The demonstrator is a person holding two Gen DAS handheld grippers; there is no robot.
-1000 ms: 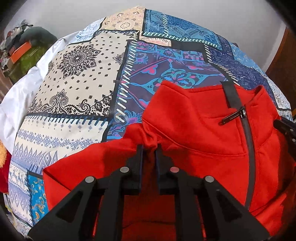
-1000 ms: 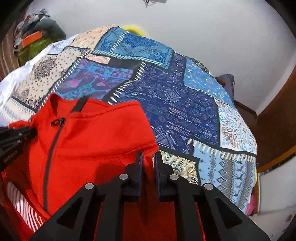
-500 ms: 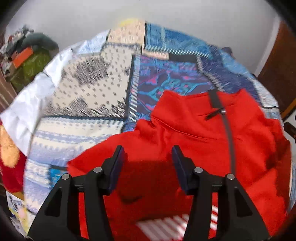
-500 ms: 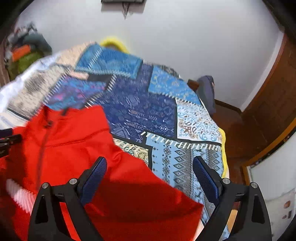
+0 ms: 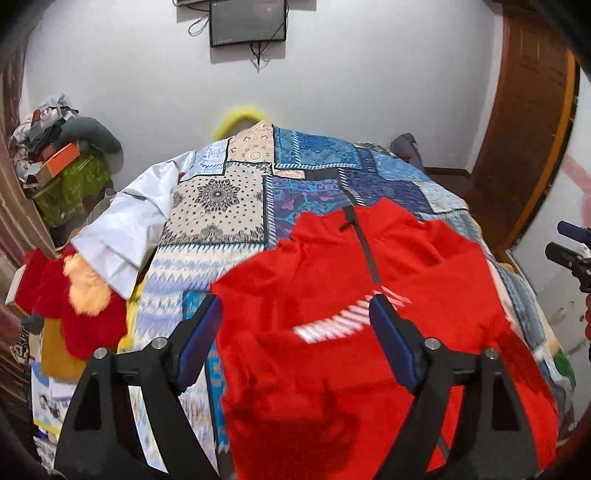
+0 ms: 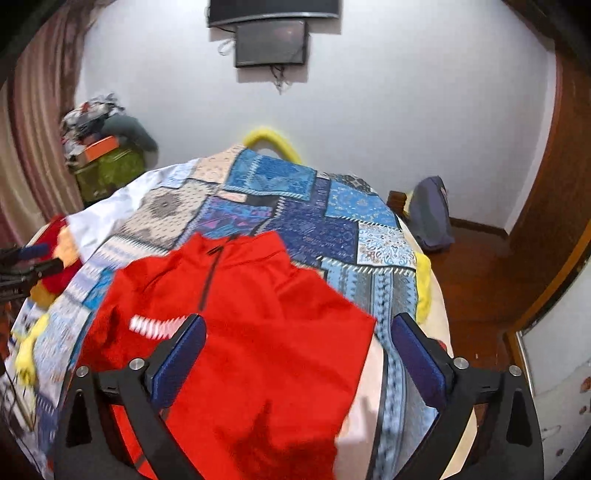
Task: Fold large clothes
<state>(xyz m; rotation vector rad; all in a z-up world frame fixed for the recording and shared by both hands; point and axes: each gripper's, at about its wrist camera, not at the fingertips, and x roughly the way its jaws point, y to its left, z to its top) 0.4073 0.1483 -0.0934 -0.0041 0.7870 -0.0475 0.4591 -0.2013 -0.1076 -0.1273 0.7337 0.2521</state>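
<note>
A large red zip-neck top [image 5: 351, 295] with a dark zip and white chest stripes lies spread on the patchwork bedspread [image 5: 229, 206], collar at the far side. It also shows in the right wrist view [image 6: 251, 314]. My left gripper [image 5: 295, 336] is open and empty, raised above the top's near left part. My right gripper [image 6: 295, 350] is open and empty, raised above the top's right sleeve area. Each gripper shows at the edge of the other's view.
White cloth [image 5: 122, 229] and red and orange fluffy items [image 5: 74, 295] lie at the bed's left edge. A cluttered pile [image 5: 62, 147] stands in the left corner. A bag [image 6: 428, 214] sits on the wooden floor at the right. A screen [image 5: 247, 22] hangs on the wall.
Both grippers were shut on the red top's shoulders a second ago. They opened, let go of it and pulled back and up. The top now lies flat on the bed.
</note>
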